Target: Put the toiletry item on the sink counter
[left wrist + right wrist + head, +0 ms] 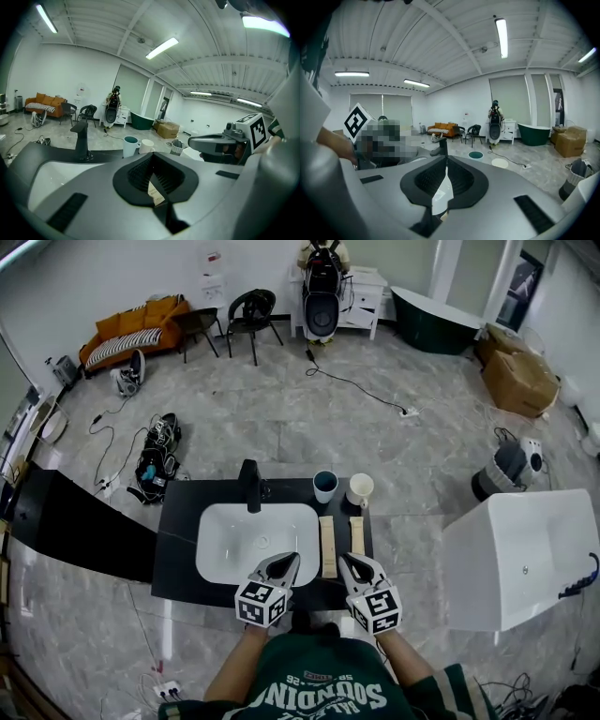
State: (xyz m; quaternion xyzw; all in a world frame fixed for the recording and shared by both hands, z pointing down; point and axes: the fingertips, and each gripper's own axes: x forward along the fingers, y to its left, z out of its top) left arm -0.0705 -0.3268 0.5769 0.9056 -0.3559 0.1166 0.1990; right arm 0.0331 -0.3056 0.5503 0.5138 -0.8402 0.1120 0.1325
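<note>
Two long tan toiletry boxes lie side by side on the black sink counter [178, 521], right of the white basin: the left box [327, 547] and the right box [357, 532]. My left gripper [293, 559] hovers over the basin's near right corner with its jaws shut and nothing held. A strip of printed tan box [153, 193] shows through the slit under my left gripper [154, 187]. My right gripper [346, 560] sits just short of the right box's near end, jaws shut; in its own view my right gripper [445, 187] shows only a white sliver between the pads.
A black faucet [249, 486] stands behind the basin. A teal cup [324, 486] and a white cup [360, 489] stand at the counter's back right. A white bathtub [516, 559] is to the right of the counter. Cables and shoes lie on the floor beyond.
</note>
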